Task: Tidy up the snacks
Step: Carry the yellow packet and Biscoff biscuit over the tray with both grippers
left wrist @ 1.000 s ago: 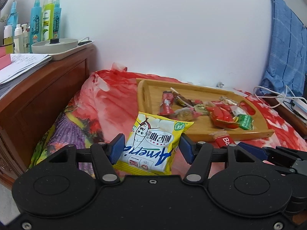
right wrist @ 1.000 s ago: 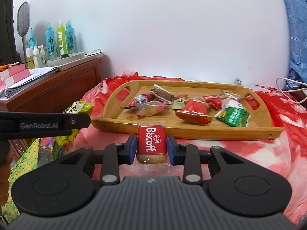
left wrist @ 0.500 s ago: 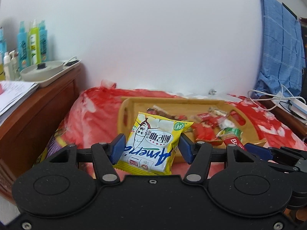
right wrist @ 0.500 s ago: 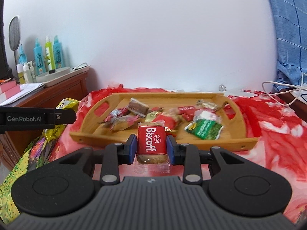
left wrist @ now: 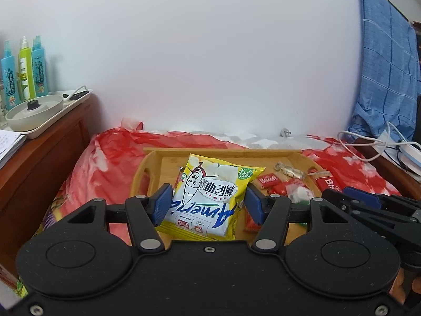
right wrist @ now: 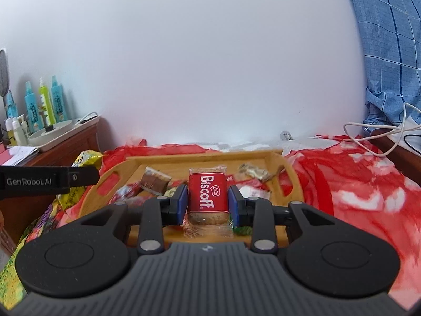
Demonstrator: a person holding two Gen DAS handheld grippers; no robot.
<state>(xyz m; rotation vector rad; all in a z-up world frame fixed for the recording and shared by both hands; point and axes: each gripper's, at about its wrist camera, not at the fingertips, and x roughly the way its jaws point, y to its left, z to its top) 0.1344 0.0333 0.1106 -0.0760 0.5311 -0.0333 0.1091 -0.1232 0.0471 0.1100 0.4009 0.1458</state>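
A red floral bedcover (right wrist: 355, 184) lies below a bare white wall. On it, at twelve o'clock from both grippers, sits the wooden tray (left wrist: 152, 163). The left gripper (left wrist: 208, 201) clamps a yellow snack bag (left wrist: 210, 197); the right gripper (right wrist: 208, 202) pinches an upright biscuit packet (right wrist: 208, 193). Both loads hang over the tray's near rim.

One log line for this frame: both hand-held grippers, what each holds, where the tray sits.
left hand-held gripper: shut on yellow snack bag | right hand-held gripper: shut on Biscoff packet | wooden tray: ahead, holds snacks
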